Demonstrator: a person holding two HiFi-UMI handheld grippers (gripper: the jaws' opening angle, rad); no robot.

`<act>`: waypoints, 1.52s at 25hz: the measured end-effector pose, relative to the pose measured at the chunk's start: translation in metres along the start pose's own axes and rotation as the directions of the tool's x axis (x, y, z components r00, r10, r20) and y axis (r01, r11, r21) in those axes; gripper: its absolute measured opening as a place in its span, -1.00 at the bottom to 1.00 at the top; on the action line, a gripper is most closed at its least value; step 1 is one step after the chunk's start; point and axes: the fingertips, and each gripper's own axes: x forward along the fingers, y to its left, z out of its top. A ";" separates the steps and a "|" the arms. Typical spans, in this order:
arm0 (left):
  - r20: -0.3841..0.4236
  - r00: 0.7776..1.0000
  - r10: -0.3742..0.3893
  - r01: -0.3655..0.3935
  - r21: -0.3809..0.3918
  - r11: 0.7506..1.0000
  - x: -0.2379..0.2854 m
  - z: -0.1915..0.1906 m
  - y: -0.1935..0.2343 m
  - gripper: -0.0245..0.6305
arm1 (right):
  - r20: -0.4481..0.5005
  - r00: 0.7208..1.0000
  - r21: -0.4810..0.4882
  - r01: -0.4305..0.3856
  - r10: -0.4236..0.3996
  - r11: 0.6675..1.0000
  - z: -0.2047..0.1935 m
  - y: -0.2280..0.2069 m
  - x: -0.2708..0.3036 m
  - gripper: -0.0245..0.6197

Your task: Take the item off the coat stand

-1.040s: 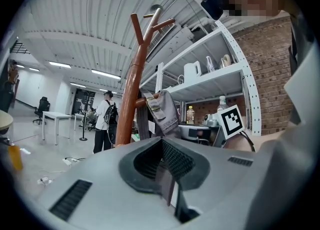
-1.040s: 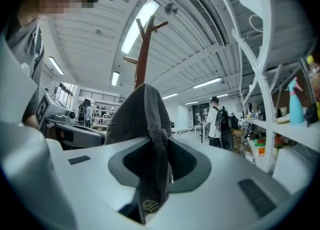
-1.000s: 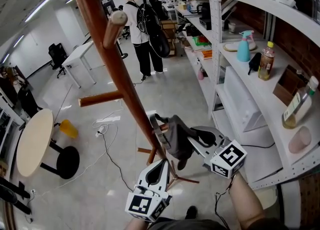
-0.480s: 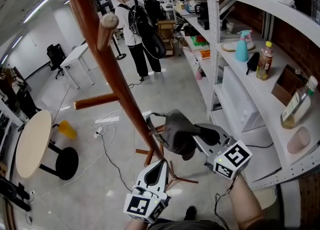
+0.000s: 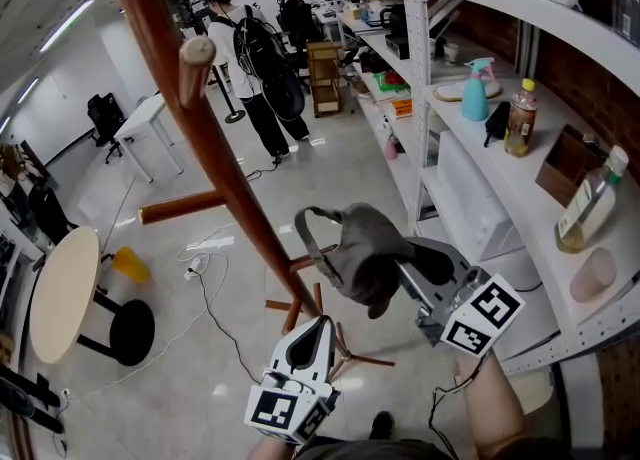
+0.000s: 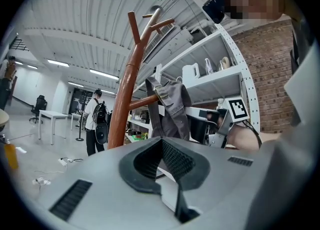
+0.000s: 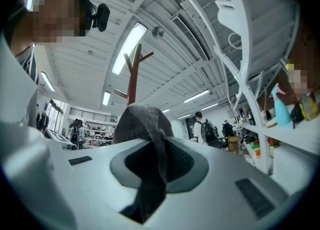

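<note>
A brown wooden coat stand rises at the left of the head view, with pegs sticking out of its pole. My right gripper is shut on a grey cap just right of the pole. The cap's strap loop hangs by the tip of a short lower peg. In the right gripper view the cap fills the space between the jaws, with the stand behind. My left gripper is low, below the cap, shut and empty. Its view shows the cap draped at a peg of the stand.
White shelving with a spray bottle and bottles runs close along the right. People stand at the back. A round table, a black stool, a yellow object and floor cables lie to the left.
My right gripper has carried the cap up and to the right, away from the pole, so the strap loop now stretches out toward the peg. The left gripper has barely moved.
</note>
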 end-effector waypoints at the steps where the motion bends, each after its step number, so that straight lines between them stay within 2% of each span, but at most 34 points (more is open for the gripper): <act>1: -0.001 1.000 -0.007 0.007 0.003 1.000 0.001 0.000 -0.001 -0.91 | 0.005 1.000 -0.001 0.011 -0.011 1.000 0.002 -0.002 -0.004 -0.75; 10: -0.010 0.997 -0.077 0.077 0.000 0.997 0.009 0.000 -0.015 -0.91 | 0.032 0.994 0.023 0.107 -0.108 0.994 0.002 -0.014 -0.043 -0.75; 17: -0.025 0.982 -0.186 0.187 -0.001 0.982 0.016 -0.001 -0.038 -0.91 | 0.055 0.976 0.034 0.211 -0.212 0.977 0.001 -0.014 -0.084 -0.75; 22: -0.046 0.958 -0.282 0.282 -0.014 0.959 0.009 -0.005 -0.049 -0.91 | 0.054 0.949 0.026 0.308 -0.309 0.951 -0.007 0.001 -0.110 -0.75; 28: -0.050 0.924 -0.380 0.379 -0.029 0.925 -0.008 -0.002 -0.047 -0.91 | 0.050 0.901 0.020 0.430 -0.431 0.902 -0.018 0.025 -0.133 -0.75; 38: -0.051 0.877 -0.477 0.475 -0.049 0.879 -0.052 -0.001 -0.030 -0.91 | 0.041 0.849 -0.006 0.528 -0.527 0.849 -0.035 0.084 -0.137 -0.75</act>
